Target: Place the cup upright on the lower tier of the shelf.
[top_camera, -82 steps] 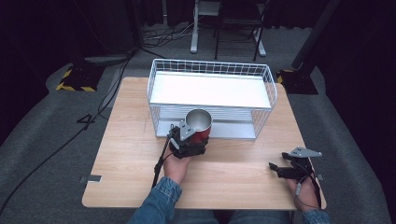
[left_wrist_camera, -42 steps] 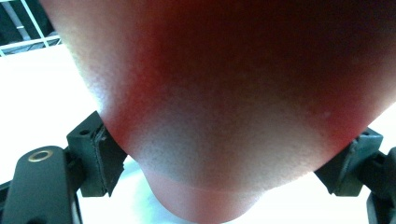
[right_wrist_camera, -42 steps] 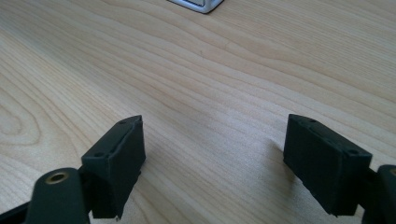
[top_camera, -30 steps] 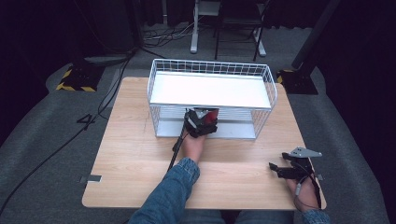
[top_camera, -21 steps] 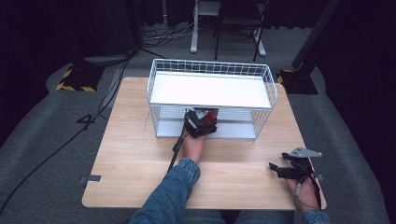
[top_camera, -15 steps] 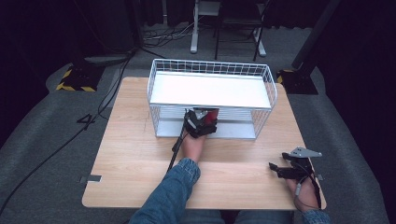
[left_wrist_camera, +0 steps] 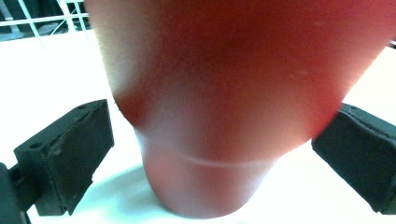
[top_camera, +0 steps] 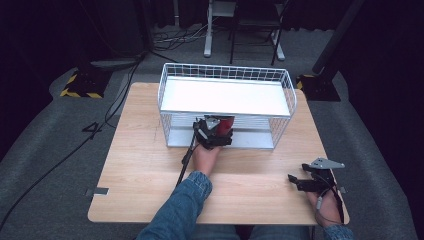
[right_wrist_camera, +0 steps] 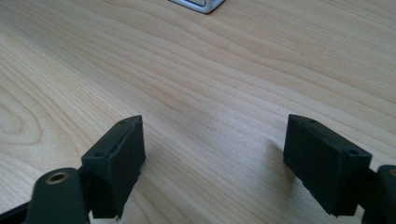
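Note:
A red cup stands on the lower shelf of a white wire rack, just under the front edge of its upper shelf. My left gripper reaches in from the front. In the left gripper view the red cup looms close, its base resting on the white shelf, and both pads meet its sides. My right gripper rests low near the table's front right corner. In the right gripper view my right gripper is open, with bare wood between its jaws.
The wooden table carries the rack across its far half. A cable trails from the left gripper back along the sleeve. A corner of the rack's base shows at the top of the right gripper view.
Since 2.7 s ago my left gripper has carried the cup forward from above the table onto the rack's lower shelf. Over the last second nothing has moved. The right gripper stayed put.

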Demonstrator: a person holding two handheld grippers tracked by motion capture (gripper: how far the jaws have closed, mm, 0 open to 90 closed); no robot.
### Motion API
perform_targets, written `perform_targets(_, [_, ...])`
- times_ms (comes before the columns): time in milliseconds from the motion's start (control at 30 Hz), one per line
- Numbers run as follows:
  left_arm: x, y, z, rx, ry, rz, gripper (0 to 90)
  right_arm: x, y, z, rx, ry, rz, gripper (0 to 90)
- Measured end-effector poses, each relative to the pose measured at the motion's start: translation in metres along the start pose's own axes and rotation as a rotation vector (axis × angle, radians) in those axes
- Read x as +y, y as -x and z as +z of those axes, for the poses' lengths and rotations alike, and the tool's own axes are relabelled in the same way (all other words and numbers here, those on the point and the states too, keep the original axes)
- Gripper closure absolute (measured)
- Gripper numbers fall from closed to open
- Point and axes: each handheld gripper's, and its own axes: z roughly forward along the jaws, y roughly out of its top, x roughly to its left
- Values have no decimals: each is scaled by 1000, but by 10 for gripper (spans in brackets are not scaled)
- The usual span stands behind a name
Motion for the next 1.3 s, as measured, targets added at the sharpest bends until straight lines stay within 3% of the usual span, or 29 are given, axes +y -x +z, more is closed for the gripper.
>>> perform_targets(167, [-1,-1,-9,3,2,5,0,0,0,0,1,0,1,212])
perform_targets(233, [-1,-2,-15,2,1,7,0,0,0,0,1,0,1,212])
perform_targets(267, [-2,-1,-21,11,8,-13,0,0,0,0,1,0,1,212])
perform_targets(633, [-14,-10,-54,5,-1,-17,0,0,0,0,2,-2,1,210])
perform_targets(733, [-15,-12,-66,-3,6,-19,0,0,0,0,1,-2,1,211])
perform_targets(867, [-18,-16,-87,-30,-15,17,1,0,0,0,2,-2,1,210])
perform_targets(1067, [-22,-20,-112,-38,-3,10,2,1,0,1,2,-4,4,204])
perform_targets(1133, [-24,-22,-126,-38,-17,29,1,1,0,1,2,-4,5,203])
perform_targets(1300, [-25,-23,-145,-53,-12,33,2,1,0,2,3,-5,3,200])
